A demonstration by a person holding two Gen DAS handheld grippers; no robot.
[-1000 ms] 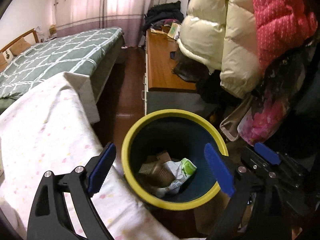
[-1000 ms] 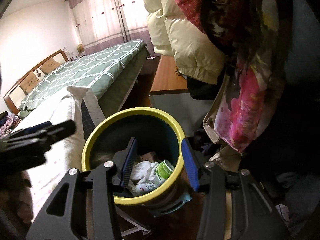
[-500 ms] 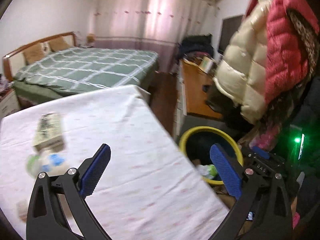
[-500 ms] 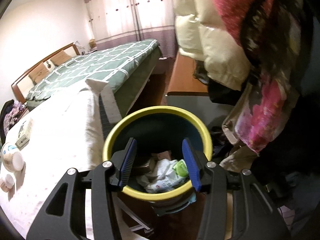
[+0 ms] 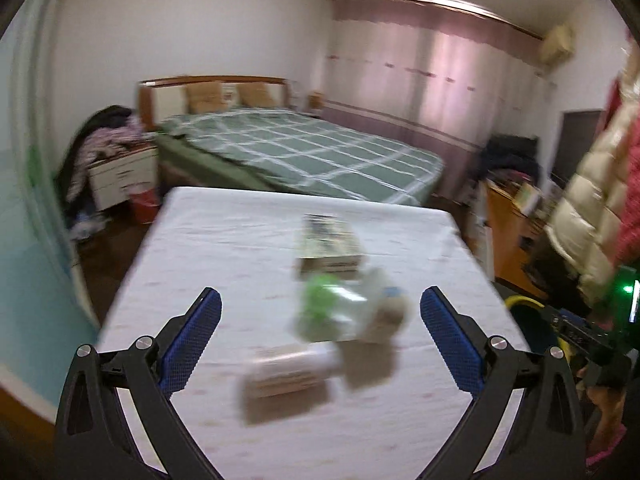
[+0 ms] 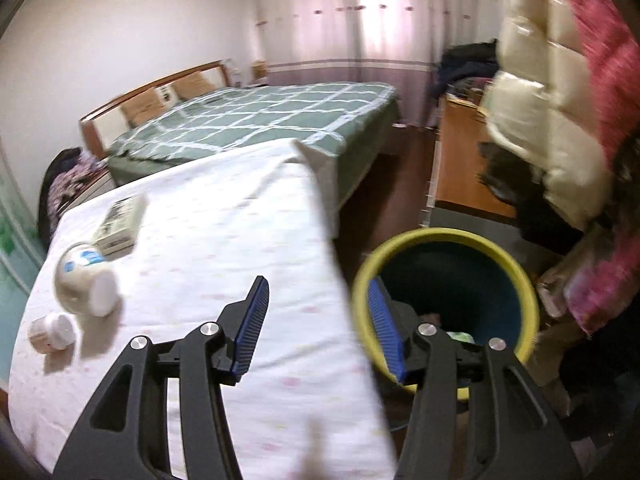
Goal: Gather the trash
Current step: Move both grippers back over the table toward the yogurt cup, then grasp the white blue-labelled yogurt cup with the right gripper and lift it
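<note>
a bedroom with a green checked bed (image 5: 304, 152), pink curtains (image 5: 432, 80) and, in front, a table under a white cloth (image 5: 224, 240) speckled with faint dots. on the cloth lies a small cluster of trash, badly smeared by motion blur in the left wrist view.

going left to right in the right wrist view: a small jar (image 6: 52, 332) lies on its side near the table's left edge, its white lid facing the camera; just beyond it a bigger white cup (image 6: 86, 282) with a blue label also lies tipped over, its long axis running from the far left toward the near right, open end nearest the camera; touching or just behind it a flat box (image 6: 120, 222) lies with its long axis pointing away toward the bed. in the left wrist view a green and clear wrapper (image 5: 324, 308) sits between box and cup; its shape cannot be made out.

the left gripper (image 5: 320, 334) hangs over the cloth, jaws spread wide and holding nothing, the trash between and beyond them. the right gripper (image 6: 320, 320) also has its jaws apart and bare, straddling the table's right edge.

right of the table stands a yellow-rimmed bin (image 6: 516, 276), dark blue inside, its contents mostly hidden by the right finger. puffy jackets (image 6: 560, 92) hang at far right, cut off by the frame.
</note>
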